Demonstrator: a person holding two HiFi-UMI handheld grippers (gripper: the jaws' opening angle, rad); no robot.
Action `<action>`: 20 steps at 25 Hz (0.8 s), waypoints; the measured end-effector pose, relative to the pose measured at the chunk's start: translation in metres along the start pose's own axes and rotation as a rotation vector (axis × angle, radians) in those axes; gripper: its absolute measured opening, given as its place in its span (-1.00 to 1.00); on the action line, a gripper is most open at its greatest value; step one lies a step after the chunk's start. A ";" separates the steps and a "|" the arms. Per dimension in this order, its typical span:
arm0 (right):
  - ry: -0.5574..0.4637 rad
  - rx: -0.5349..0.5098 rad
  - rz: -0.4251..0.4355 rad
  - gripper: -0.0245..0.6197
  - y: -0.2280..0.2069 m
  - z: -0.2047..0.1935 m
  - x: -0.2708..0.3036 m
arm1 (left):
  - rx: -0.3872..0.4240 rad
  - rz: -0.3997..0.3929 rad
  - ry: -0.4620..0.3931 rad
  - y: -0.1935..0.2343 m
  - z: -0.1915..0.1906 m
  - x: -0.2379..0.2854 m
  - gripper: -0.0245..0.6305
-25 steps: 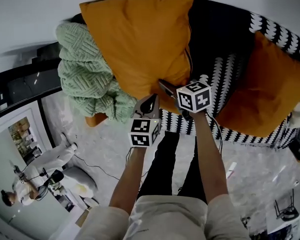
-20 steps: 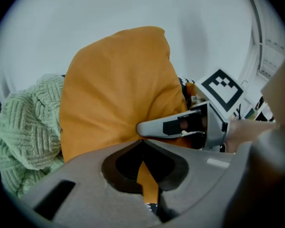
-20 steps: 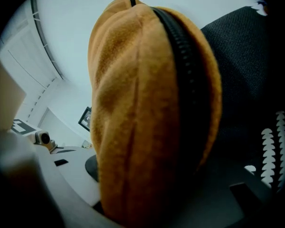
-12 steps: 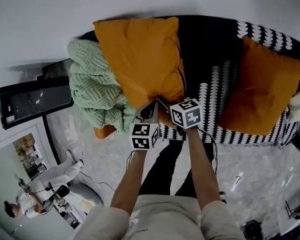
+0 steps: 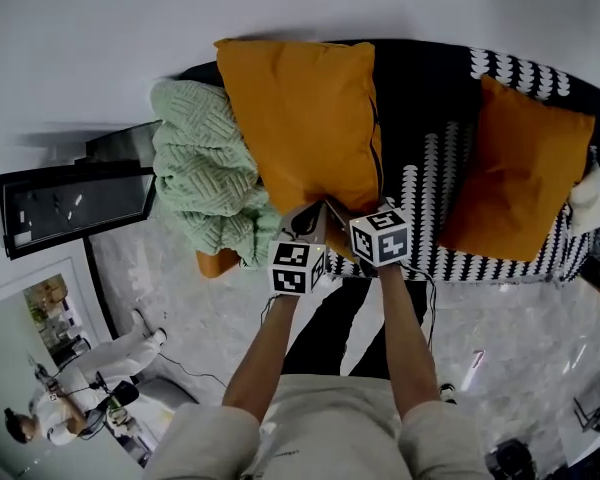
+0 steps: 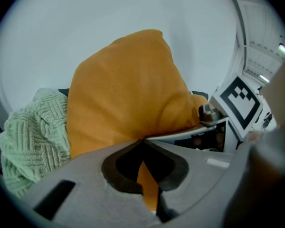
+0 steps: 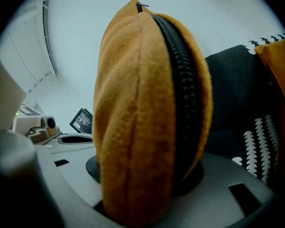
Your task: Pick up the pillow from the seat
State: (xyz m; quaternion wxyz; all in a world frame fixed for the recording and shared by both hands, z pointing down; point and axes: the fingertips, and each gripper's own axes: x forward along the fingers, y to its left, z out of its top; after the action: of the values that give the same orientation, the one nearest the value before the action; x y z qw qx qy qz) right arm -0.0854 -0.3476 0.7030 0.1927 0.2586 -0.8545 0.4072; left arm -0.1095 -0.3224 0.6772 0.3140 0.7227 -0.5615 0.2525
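Note:
A large orange pillow (image 5: pixel 305 118) hangs upright in front of the black-and-white patterned sofa (image 5: pixel 430 108), held by its lower edge. My left gripper (image 5: pixel 305 226) is shut on a thin fold of the orange fabric (image 6: pixel 146 177) at the pillow's bottom corner. Just to its right, my right gripper (image 5: pixel 342 218) is shut on the thick zippered edge of the pillow (image 7: pixel 147 103), which fills the space between its jaws. In the left gripper view the pillow (image 6: pixel 128 94) rises against the white wall, with the right gripper's marker cube (image 6: pixel 240 101) beside it.
A green knitted blanket (image 5: pixel 205 173) is heaped on the sofa's left end, touching the pillow. A second orange pillow (image 5: pixel 520 173) leans at the sofa's right. A dark screen (image 5: pixel 75 203) stands at the left. A person (image 5: pixel 80 388) stands on the pale marbled floor at lower left.
Both grippers have risen together with the orange pillow, which now hangs higher against the wall and clear of the seat. The grips look unchanged.

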 end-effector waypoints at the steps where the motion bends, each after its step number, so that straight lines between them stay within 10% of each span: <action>1: -0.004 -0.002 -0.014 -0.21 0.002 0.000 -0.005 | 0.002 -0.010 -0.003 -0.002 0.001 -0.003 -0.90; 20: -0.036 -0.101 -0.311 -0.23 0.055 0.028 -0.147 | -0.021 -0.178 -0.063 -0.095 0.050 -0.098 -0.90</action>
State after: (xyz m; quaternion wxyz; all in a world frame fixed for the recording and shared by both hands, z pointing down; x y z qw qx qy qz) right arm -0.0055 -0.2987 0.5736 0.2510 0.3851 -0.8267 0.3244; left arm -0.0405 -0.2783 0.5569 0.3250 0.7741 -0.5070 0.1951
